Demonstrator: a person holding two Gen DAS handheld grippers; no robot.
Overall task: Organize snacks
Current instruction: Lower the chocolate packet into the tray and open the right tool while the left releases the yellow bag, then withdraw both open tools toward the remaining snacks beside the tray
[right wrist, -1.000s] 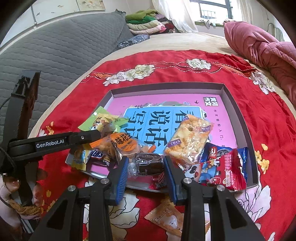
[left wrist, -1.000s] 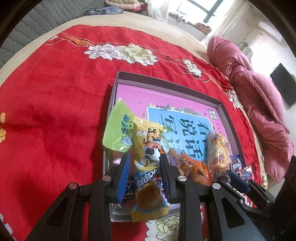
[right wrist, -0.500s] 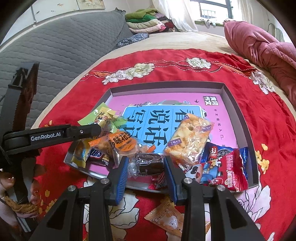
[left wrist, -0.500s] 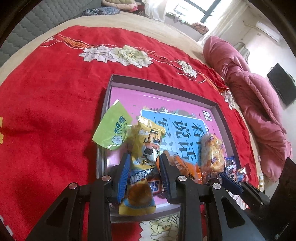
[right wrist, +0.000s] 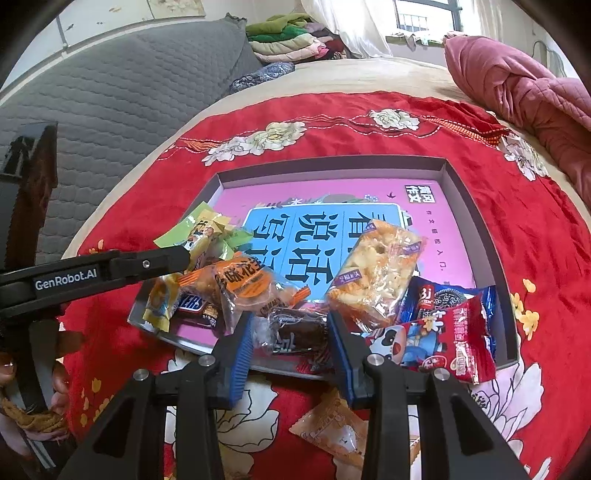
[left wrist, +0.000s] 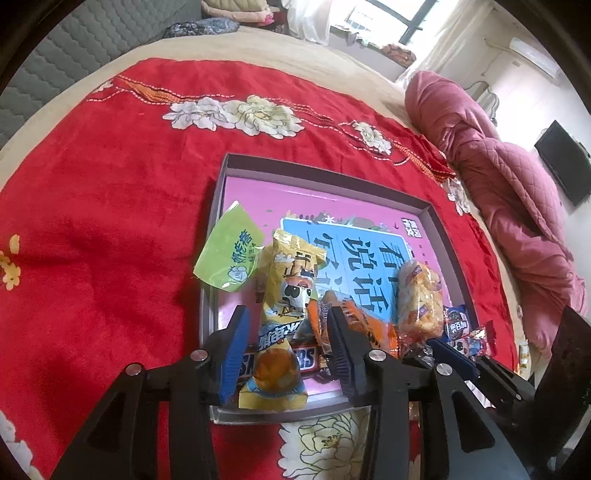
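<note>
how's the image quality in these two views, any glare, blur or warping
Left wrist view: strong fisheye bending of the box rim, dark vignette corners, blown-out window, yellow snack packet sharp. Right wrist view: same curvature, bright window washed out, glare on the clear wrapper of the dark snack, no motion blur.

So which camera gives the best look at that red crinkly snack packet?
The right wrist view: the red crinkly snack packet lies unobstructed in the tray's near right corner. The left wrist view shows only a red sliver behind the other gripper.

Black grippers [right wrist: 290, 341], blue ribbed pads [right wrist: 242, 349], silver screws, white "GenRobot.AI" marking.
</note>
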